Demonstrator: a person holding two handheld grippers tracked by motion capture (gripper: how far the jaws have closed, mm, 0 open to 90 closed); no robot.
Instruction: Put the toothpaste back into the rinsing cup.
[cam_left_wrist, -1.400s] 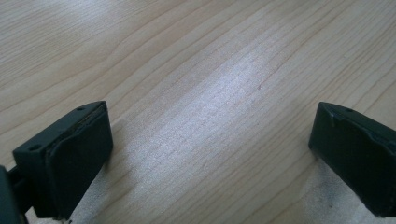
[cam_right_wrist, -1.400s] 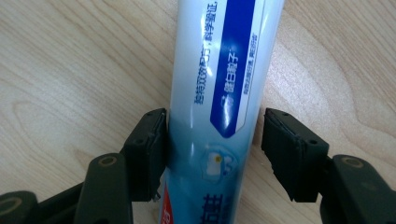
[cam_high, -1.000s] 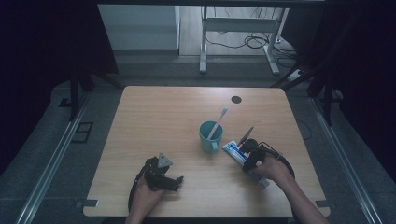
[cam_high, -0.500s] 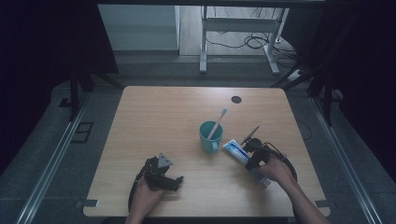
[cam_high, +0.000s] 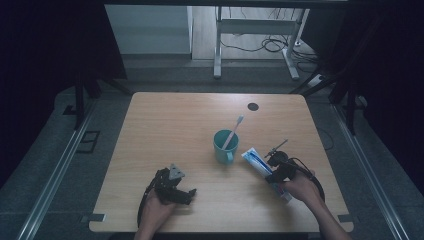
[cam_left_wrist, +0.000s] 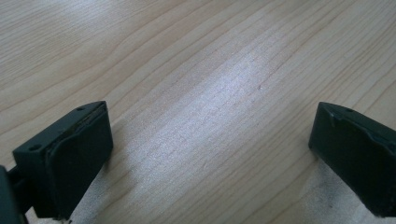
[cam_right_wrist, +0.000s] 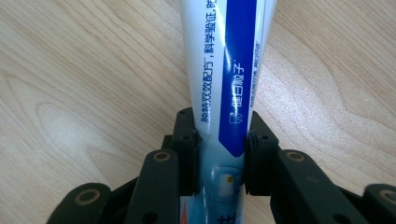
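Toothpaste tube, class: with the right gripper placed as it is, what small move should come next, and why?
Probably a short lift. The right gripper is shut on the toothpaste tube, which lies beside the teal cup with its toothbrush; the left gripper is open over bare table.

Chinese print, white band and blue stripe, on the toothpaste tube (cam_right_wrist: 224, 70); characters not clearly legible.

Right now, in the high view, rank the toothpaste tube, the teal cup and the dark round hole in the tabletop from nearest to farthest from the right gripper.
1. Toothpaste tube: clamped in the right gripper.
2. Teal cup: left of it, mid-table.
3. Dark hole: near the far edge.
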